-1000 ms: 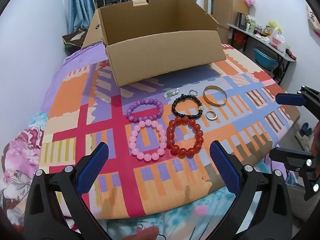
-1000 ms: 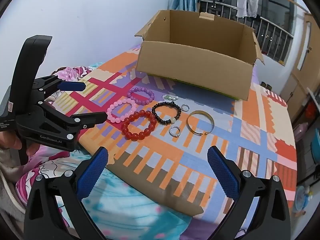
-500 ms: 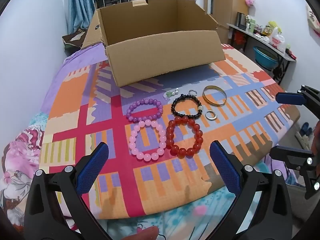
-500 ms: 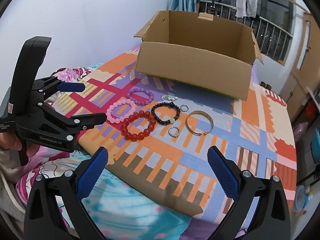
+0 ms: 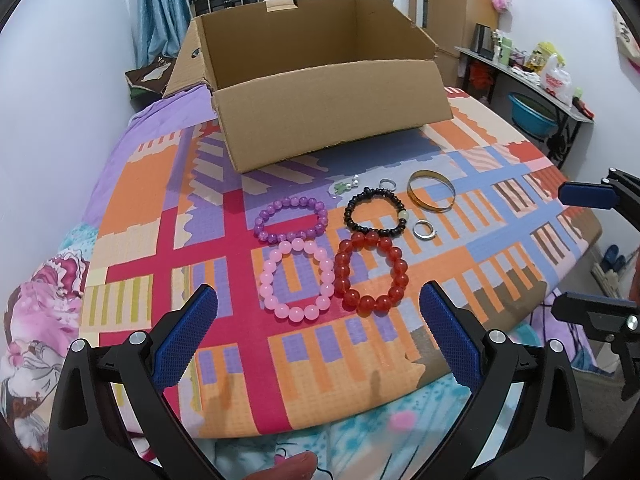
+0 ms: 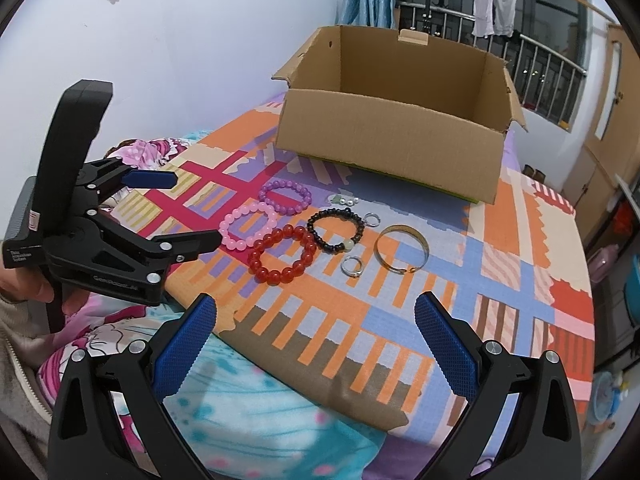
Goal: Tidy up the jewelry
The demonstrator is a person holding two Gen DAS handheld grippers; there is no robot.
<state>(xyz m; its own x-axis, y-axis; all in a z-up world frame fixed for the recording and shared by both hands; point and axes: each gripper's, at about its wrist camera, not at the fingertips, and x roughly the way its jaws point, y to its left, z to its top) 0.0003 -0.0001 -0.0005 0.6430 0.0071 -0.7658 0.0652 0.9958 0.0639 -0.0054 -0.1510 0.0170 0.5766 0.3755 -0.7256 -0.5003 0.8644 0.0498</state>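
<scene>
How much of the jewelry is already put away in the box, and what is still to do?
Nothing looks done: what shows of the cardboard box interior is empty. Nothing is in hand; the left gripper and right gripper are both open. The purple, pink, red and black bracelets, the bangle and small rings all remain on the mat.

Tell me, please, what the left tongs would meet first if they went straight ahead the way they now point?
Probably the pink bead bracelet or the red bead bracelet touching it; both lie centred ahead of the open left tongs on the patterned mat. Depth is unclear, so they might reach bare mat first.
</scene>
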